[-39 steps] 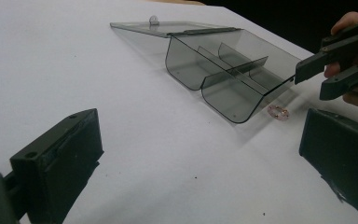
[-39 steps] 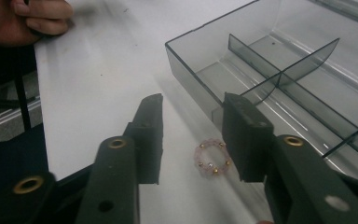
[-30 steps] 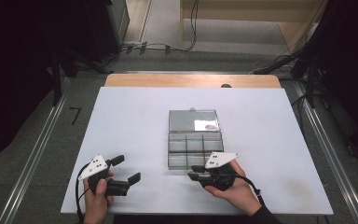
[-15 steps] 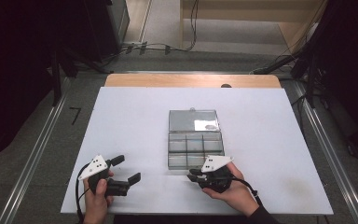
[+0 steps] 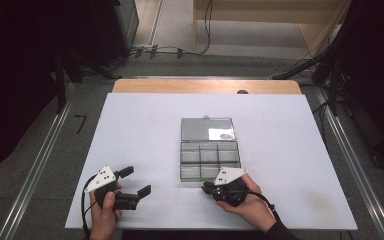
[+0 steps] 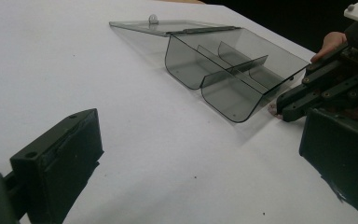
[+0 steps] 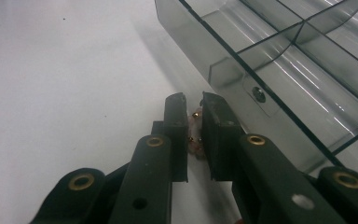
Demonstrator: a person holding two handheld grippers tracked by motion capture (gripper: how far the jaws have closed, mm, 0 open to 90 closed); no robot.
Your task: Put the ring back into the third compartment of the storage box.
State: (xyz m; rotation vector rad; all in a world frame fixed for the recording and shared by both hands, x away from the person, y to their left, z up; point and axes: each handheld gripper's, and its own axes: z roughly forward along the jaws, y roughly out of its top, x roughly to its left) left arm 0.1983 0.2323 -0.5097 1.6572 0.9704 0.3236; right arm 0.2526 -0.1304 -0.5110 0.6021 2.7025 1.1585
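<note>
Pinching a small pale beaded piece (image 7: 195, 135) between its nearly closed jaws, the right tool (image 7: 193, 116) sits low on the white desk (image 5: 140, 135), just beside the near front wall of the clear compartment box (image 5: 210, 155); its jaws have just been closing, and the pads look pressed on the piece. The box stands mid-desk with its lid (image 5: 207, 128) laid open flat behind it. The left tool (image 5: 132, 182) rests well apart at the near left, jaws wide open and holding nothing

Closing tongs (image 7: 194, 109) pinch a small beaded trinket (image 7: 196, 135) beside the clear compartment box (image 7: 279, 60).
</note>
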